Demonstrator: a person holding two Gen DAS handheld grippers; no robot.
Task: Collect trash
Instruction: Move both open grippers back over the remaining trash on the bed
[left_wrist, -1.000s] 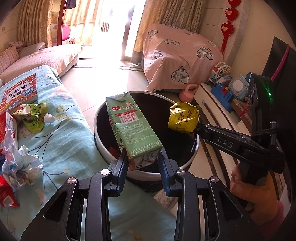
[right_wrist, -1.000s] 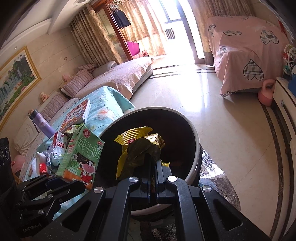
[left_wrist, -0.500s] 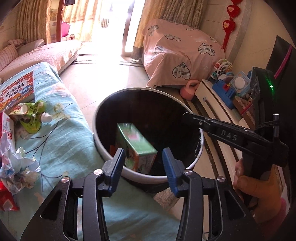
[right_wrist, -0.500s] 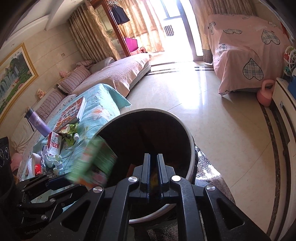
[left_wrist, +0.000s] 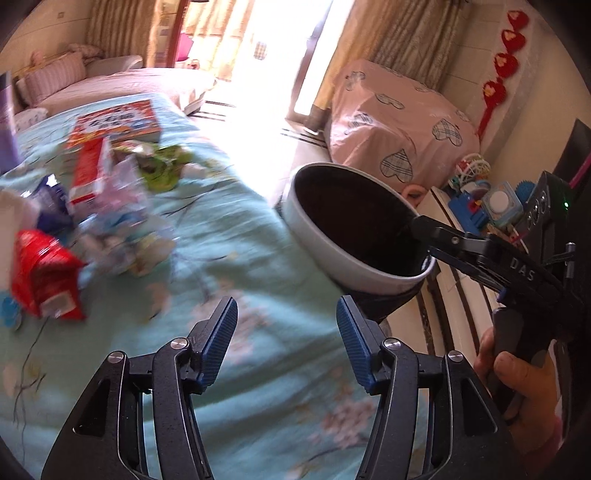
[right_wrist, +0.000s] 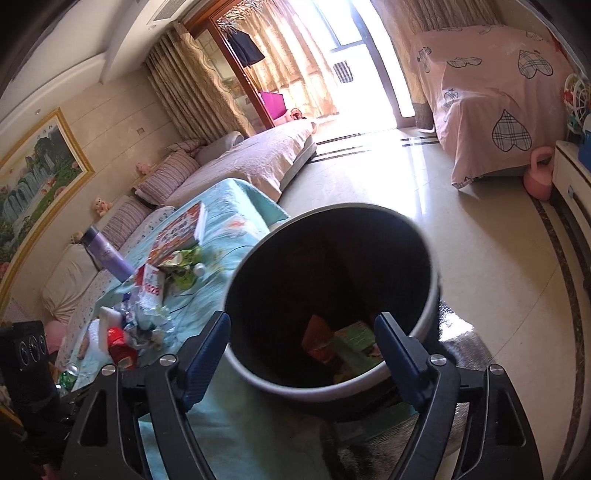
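Note:
A round bin with a white rim (right_wrist: 433, 295) and dark inside stands on the floor beside the teal-covered table (left_wrist: 236, 258); it also shows in the left wrist view (left_wrist: 332, 243). Inside lie a green carton (right_wrist: 356, 338) and an orange-red wrapper (right_wrist: 317, 341). My right gripper (right_wrist: 303, 343) is open and empty over the bin's near rim; it also shows in the left wrist view (left_wrist: 424, 230). My left gripper (left_wrist: 286, 332) is open and empty above the table. Trash lies on the table: a red packet (left_wrist: 44, 273), crumpled paper (left_wrist: 122, 225), a red-white carton (left_wrist: 90, 171), green wrappers (left_wrist: 166, 171).
A book (left_wrist: 118, 123) and a purple bottle (right_wrist: 105, 253) sit at the table's far end. A pink-covered piece of furniture (right_wrist: 491, 88), a pink kettlebell (right_wrist: 537, 179) and a low shelf with toys (left_wrist: 487, 206) stand right of the bin. A sofa (right_wrist: 255, 158) runs along the far left.
Both grippers let go: the green carton and the yellow wrapper dropped into the bin. The right jaws opened wide. My left gripper swung left from the bin over the table.

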